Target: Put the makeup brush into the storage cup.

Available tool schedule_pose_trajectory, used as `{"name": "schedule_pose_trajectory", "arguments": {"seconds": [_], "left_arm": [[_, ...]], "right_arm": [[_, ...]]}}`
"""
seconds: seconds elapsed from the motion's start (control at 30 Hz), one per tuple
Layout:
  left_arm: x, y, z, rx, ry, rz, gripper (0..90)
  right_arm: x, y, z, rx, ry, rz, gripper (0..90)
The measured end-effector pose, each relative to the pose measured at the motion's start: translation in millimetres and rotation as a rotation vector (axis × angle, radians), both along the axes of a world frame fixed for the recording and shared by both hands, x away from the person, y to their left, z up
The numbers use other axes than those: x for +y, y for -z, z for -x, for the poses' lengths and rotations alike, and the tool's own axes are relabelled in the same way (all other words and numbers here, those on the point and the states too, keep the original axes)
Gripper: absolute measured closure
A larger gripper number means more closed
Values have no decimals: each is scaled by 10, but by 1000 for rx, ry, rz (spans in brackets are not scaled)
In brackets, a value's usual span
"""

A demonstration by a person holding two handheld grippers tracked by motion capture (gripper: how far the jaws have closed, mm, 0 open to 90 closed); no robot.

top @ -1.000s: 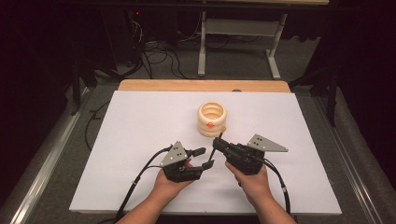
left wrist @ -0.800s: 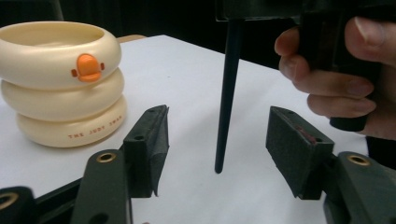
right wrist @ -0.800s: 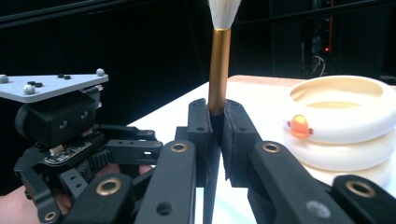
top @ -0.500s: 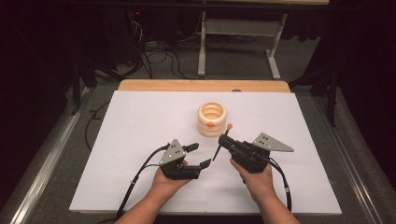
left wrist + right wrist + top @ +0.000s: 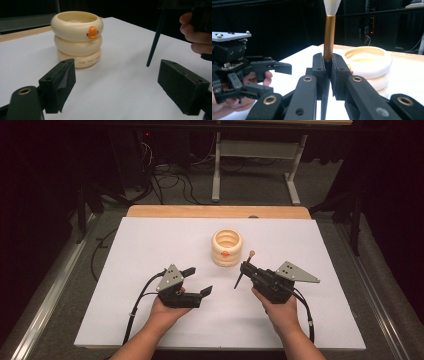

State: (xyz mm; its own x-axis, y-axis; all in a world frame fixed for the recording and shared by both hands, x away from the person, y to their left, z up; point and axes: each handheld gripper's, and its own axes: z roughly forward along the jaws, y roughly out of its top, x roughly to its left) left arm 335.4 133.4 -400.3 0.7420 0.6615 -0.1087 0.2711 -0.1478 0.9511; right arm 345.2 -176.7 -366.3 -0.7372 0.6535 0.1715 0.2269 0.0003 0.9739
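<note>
At the left of the high view the left gripper (image 5: 196,281) lies low over the white worktop (image 5: 125,270), held in the person's left hand (image 5: 165,312). Its jaws stand wide apart and have just been opening; nothing is between them, as the left gripper view confirms, where bare worktop shows between the two black pads.

Toward the middle, a little farther back, stands a cream holder (image 5: 226,247) shaped like three stacked rings, upright, with a small orange beak-like knob (image 5: 92,32) on its top ring. It stands clear of both grippers.

Just right of the holder is the right gripper (image 5: 245,269), held in the right hand (image 5: 280,307). Its jaws are closed on the shaft of a brush (image 5: 244,269), gripping it near the lower end of the gold ferrule (image 5: 329,37). The dark handle slants down toward the worktop, its tip just above or on the surface, I cannot tell which; the bristle end (image 5: 332,6) points up. In the right gripper view the holder sits just behind and right of the clamped brush
</note>
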Motion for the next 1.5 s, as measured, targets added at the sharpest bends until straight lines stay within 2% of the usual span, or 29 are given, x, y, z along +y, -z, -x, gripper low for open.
{"name": "schedule_pose_trajectory", "arguments": {"seconds": [0.37,0.67,0.87,0.97,1.13,1.4,1.5], "left_arm": [[360,-1,43,14,-46,-6,82],[694,38,116,14,-97,-30,39],[843,65,161,16,-116,-49,19],[893,83,163,14,-135,-64,7],[911,59,178,3,-142,-57,0],[885,48,186,-2,-114,-59,0],[872,43,193,-18,-111,-78,0]], "right_arm": [[-69,10,-28,-17,26,18,848],[-136,3,-49,-30,55,24,848],[-188,-10,-54,-40,73,26,847],[-203,-14,-48,-42,89,27,847],[-219,-33,-53,-62,104,29,847],[-214,-68,-87,-75,122,27,847],[-187,-93,-135,-80,136,31,847]]}}
